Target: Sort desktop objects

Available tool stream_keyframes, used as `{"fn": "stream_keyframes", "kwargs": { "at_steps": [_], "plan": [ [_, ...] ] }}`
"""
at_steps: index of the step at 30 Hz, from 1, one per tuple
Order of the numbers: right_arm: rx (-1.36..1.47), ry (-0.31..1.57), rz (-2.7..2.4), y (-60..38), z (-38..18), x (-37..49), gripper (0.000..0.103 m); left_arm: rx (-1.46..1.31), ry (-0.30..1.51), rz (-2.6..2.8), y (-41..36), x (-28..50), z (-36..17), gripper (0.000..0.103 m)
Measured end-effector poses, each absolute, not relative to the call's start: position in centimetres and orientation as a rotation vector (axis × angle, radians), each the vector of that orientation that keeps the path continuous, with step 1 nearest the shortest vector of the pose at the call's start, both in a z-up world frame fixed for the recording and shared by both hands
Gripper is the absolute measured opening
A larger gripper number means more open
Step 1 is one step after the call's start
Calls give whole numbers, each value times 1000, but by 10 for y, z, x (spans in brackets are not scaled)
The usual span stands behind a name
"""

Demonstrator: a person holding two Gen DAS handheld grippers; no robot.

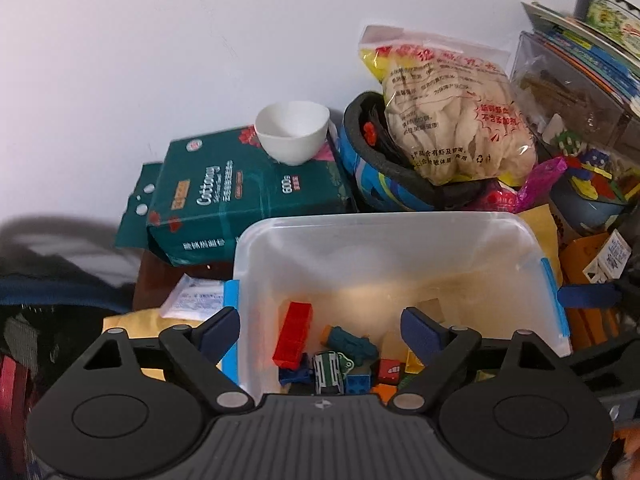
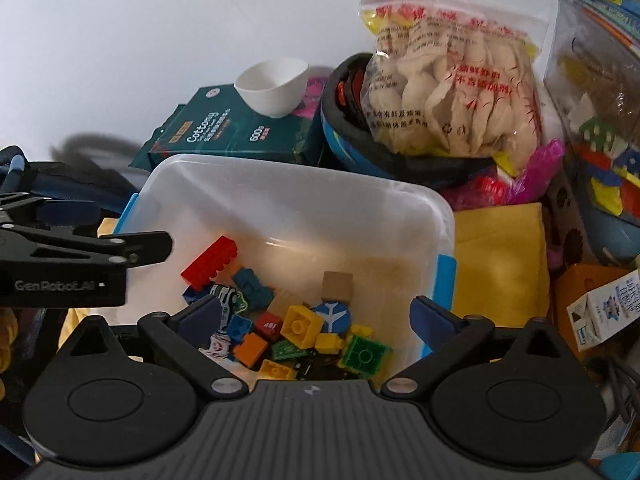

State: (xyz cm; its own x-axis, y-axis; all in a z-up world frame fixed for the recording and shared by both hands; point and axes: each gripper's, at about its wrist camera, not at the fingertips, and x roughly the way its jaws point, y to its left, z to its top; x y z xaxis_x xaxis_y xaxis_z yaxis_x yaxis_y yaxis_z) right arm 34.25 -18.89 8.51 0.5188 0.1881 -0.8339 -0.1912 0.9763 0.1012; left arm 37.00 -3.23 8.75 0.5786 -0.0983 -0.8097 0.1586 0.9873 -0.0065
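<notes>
Both grippers, left (image 1: 320, 330) and right (image 2: 316, 318), jaws wide apart and empty over the bin (image 2: 404, 194) of bricks (image 2: 210, 258) at the desk's near edge; bricks likely light, rigid, slick; grip flat sides.

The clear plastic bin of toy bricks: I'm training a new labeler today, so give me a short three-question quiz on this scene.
1. True or false: the white bowl sits on the green Cottony pack.
2. What does the long red brick rest in? A) the helmet B) the clear bin C) the yellow envelope
3. In a word: how do the jaws of the right gripper and the left gripper stand?

Key: 1 true. 2 B. 3 open, with nothing held.
</notes>
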Motion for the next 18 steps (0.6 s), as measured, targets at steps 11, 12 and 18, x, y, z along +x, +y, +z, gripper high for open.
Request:
{"fn": "stream_keyframes", "kwargs": {
  "at_steps": [11,12,18],
  "plan": [
    [-41,1047,201,-185,75,350,103,94,1030,-106,-39,387,78,93],
    [-41,1052,200,-186,73,350,103,98,1033,-108,-40,387,77,93],
    [-35,1070,198,-186,66,349,103,88,1052,-103,-37,386,71,93]
  ]
}}
